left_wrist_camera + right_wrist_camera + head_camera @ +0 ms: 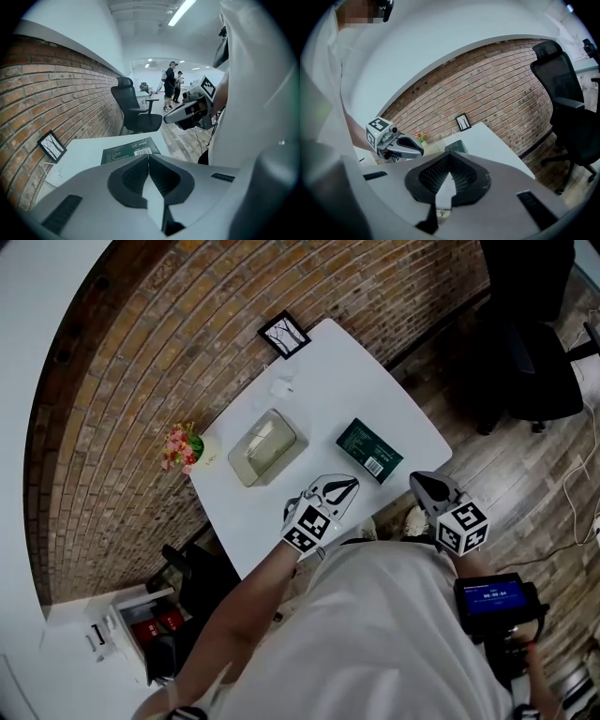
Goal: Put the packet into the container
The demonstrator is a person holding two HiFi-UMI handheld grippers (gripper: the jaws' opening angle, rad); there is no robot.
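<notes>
A dark green packet (369, 450) lies flat on the white table (328, 381), near its right front corner. To its left stands a pale, translucent container (267, 447). My left gripper (345, 487) hovers over the table's front edge, just short of the packet, shut and empty. In the left gripper view its jaws (148, 155) meet with the packet (131, 150) right beyond them. My right gripper (419, 481) is off the table's front right corner, also shut with nothing in it. In the right gripper view (449, 154) the packet (457, 146) lies past the closed tips.
A small framed picture (284, 335) leans at the table's far edge by the brick wall. Pink flowers (183, 446) stand at the left edge. A black office chair (525, 352) is on the wooden floor to the right. People stand far off in the room (171, 84).
</notes>
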